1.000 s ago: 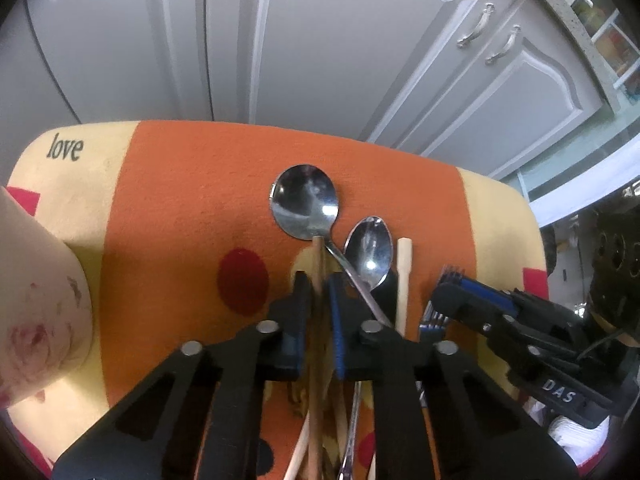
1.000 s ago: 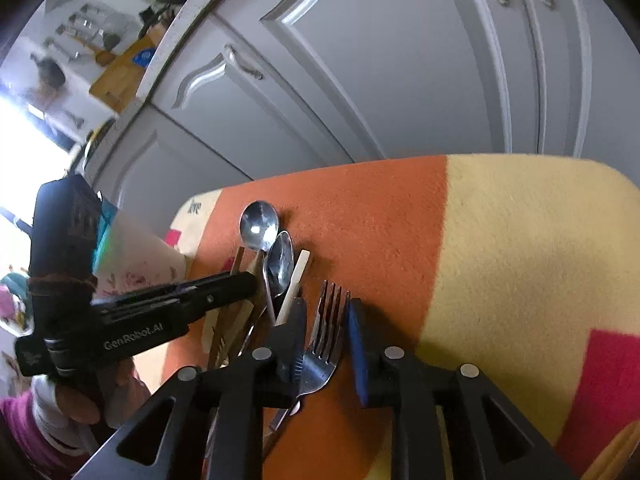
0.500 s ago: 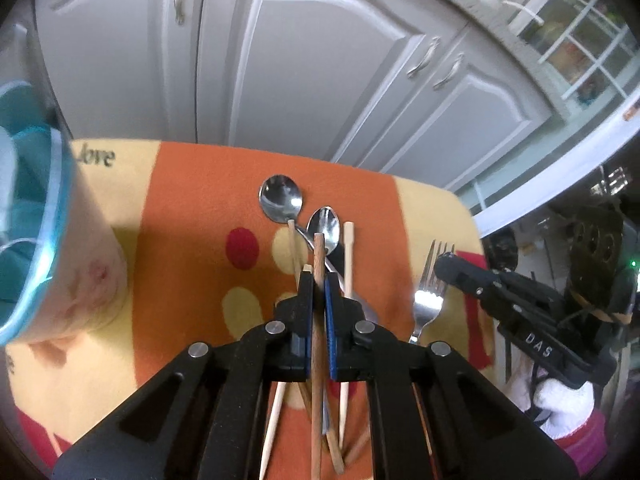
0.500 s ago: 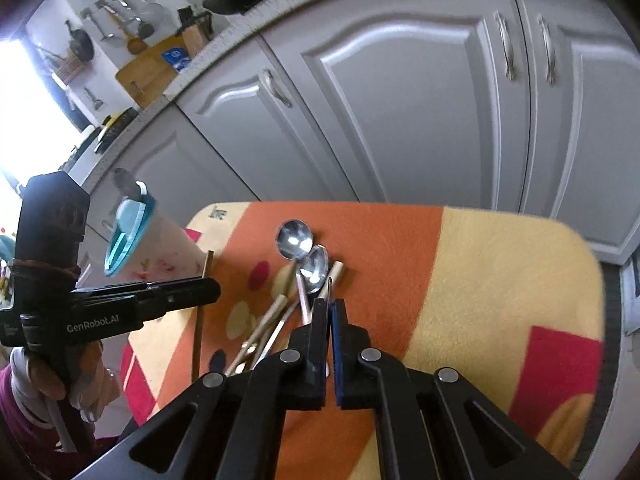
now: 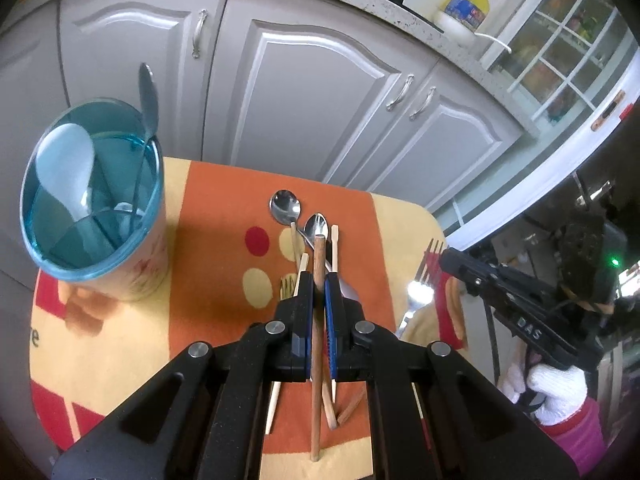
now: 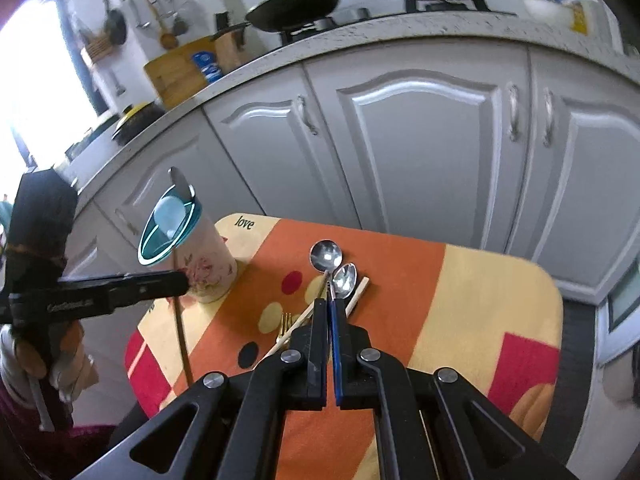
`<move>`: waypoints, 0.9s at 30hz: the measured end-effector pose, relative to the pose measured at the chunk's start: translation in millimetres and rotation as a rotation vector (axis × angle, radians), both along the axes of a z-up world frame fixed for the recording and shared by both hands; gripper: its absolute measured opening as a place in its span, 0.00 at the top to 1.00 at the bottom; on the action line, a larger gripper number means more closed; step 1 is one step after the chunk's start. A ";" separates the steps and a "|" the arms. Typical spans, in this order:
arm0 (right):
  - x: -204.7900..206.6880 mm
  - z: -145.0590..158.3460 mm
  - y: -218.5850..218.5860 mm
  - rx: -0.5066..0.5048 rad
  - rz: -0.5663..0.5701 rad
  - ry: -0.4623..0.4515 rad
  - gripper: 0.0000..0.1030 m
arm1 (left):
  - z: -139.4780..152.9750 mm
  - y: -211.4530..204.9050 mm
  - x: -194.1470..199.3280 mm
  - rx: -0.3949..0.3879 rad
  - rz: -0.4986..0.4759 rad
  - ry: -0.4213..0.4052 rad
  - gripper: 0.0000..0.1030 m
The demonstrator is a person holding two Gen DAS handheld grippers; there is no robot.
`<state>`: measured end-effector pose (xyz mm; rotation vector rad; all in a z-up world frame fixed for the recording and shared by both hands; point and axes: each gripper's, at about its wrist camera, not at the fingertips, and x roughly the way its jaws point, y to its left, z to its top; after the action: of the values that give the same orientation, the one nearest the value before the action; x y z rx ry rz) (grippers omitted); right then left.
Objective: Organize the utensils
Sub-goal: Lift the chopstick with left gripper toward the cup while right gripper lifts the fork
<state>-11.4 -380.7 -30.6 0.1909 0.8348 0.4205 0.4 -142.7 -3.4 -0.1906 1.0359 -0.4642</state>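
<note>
My left gripper (image 5: 319, 284) is shut on a brown wooden chopstick (image 5: 318, 256) and holds it in the air above the orange and yellow mat (image 5: 216, 248). In the right wrist view the left gripper (image 6: 176, 282) sits at the left, with the chopstick (image 6: 181, 336) hanging below it. My right gripper (image 6: 330, 304) is shut on a silver fork (image 6: 329, 291), seen edge-on between the pads. From the left wrist view the right gripper (image 5: 446, 258) holds that fork (image 5: 418, 294) off the mat's right side. Two metal spoons (image 5: 285, 208) (image 5: 317, 226) lie on the mat.
A floral cup (image 5: 120, 272) with a blue rim stands at the mat's left and holds a white spoon (image 5: 66, 156) and a metal spoon (image 5: 148, 96). Pale chopsticks (image 5: 335, 248) and a small gold fork (image 5: 286, 284) lie on the mat. Grey cabinet doors (image 5: 312, 100) stand behind.
Both grippers have risen off the mat. The right one closed on the fork and lifted it; the left one lifted the brown chopstick. The cup has come into view.
</note>
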 end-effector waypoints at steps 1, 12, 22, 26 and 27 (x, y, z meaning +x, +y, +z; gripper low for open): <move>-0.5 0.4 -0.5 0.003 -0.008 0.001 0.98 | 1.6 0.6 -1.4 -0.003 -0.001 -0.002 0.96; -31.4 46.7 19.4 -0.066 0.028 -0.117 0.98 | 27.9 11.9 -14.6 -0.035 -0.007 -0.041 0.96; -39.7 74.7 26.7 -0.109 0.036 -0.174 0.98 | 59.5 23.3 -23.0 -0.066 0.004 -0.095 0.96; -40.6 85.7 31.3 -0.128 0.045 -0.193 0.98 | 70.8 28.6 -24.4 -0.077 0.011 -0.111 0.96; -41.1 88.1 32.3 -0.133 0.047 -0.198 0.98 | 74.9 30.7 -24.5 -0.081 0.013 -0.116 0.96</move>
<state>-52.5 -348.4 57.5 0.0062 0.6711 0.4191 -24.1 -112.0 71.6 -0.2398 0.9031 -0.4998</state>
